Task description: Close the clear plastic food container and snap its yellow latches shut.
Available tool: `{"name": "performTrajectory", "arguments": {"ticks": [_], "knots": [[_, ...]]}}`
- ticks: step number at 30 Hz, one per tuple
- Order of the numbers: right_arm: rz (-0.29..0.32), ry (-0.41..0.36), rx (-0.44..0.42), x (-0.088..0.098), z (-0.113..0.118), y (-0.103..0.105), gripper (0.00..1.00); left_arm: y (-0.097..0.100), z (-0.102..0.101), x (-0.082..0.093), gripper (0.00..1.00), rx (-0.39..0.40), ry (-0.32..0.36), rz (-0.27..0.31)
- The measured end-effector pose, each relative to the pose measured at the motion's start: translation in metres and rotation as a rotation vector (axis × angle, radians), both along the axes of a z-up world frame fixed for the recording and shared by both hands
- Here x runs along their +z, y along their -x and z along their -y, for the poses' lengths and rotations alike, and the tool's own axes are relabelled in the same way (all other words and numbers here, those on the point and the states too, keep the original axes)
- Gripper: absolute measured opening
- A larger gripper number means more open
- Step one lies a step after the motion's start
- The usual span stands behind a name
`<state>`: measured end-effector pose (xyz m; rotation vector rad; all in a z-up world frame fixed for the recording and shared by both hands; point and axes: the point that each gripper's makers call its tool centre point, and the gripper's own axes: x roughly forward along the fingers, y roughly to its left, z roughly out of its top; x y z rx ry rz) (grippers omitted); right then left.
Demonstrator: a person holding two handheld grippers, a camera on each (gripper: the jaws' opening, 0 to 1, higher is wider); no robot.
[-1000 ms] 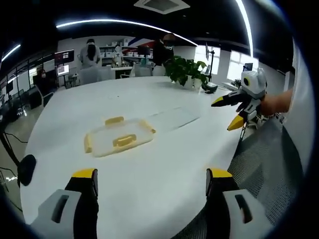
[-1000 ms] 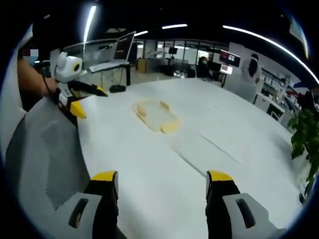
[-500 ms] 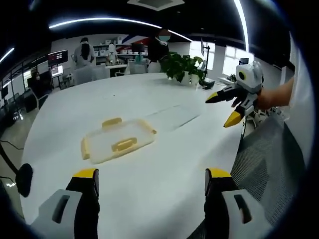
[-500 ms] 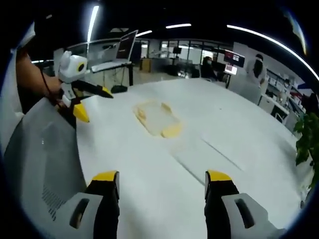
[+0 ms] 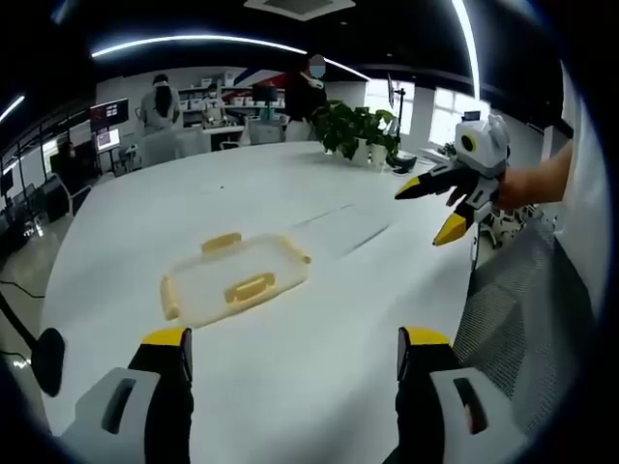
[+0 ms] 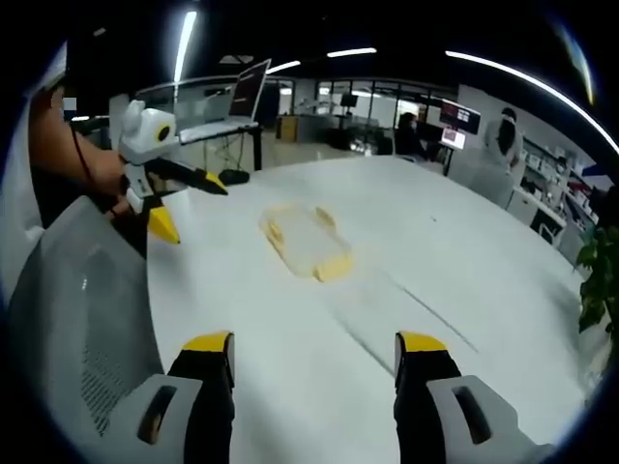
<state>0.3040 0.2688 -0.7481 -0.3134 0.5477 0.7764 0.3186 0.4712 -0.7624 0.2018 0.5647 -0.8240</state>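
The clear plastic food container (image 5: 235,281) lies flat near the middle of the white counter (image 5: 319,348), well ahead of both tools and touched by neither. Its yellow latches (image 5: 250,288) stick out along its sides, and in the right gripper view the container (image 6: 304,241) shows one yellow latch (image 6: 334,269) at its near end. Whether the lid is already seated on the base is too hard to tell through the clear plastic.

The left tool (image 5: 292,350) has its jaws spread wide and holds nothing; the right tool (image 6: 314,354) is likewise spread and empty, hovering above the counter. Across the left gripper view the right tool (image 5: 432,210) hangs in the air off the counter's edge, well apart from the container.

The container looks thin-walled and light, so it will likely skid on the smooth counter under a sideways push. One tool pressing down on the lid's flat middle should steady it while the other folds each latch at its outer tab. The clear plastic probably flexes; gentle pressure seems wise
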Motion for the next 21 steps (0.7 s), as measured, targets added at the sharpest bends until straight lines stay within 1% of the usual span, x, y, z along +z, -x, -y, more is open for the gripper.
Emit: {"name": "performTrajectory", "arguments": {"ticks": [2,5,12,21], "knots": [[0.004,0.01,0.014,0.0,-0.002,-0.001,0.66,-0.001,0.001,-0.002,0.87,-0.007,-0.002,-0.007],[0.001,0.008,0.021,-0.001,-0.005,-0.004,0.65,-0.002,0.002,-0.007,0.86,-0.034,-0.033,-0.002],[-0.001,0.005,0.047,-0.002,-0.013,-0.009,0.65,-0.007,0.007,-0.005,0.86,-0.065,-0.04,0.005],[-0.001,0.046,0.105,-0.009,-0.025,-0.014,0.64,-0.01,0.006,-0.01,0.85,-0.121,-0.091,0.013]]}}
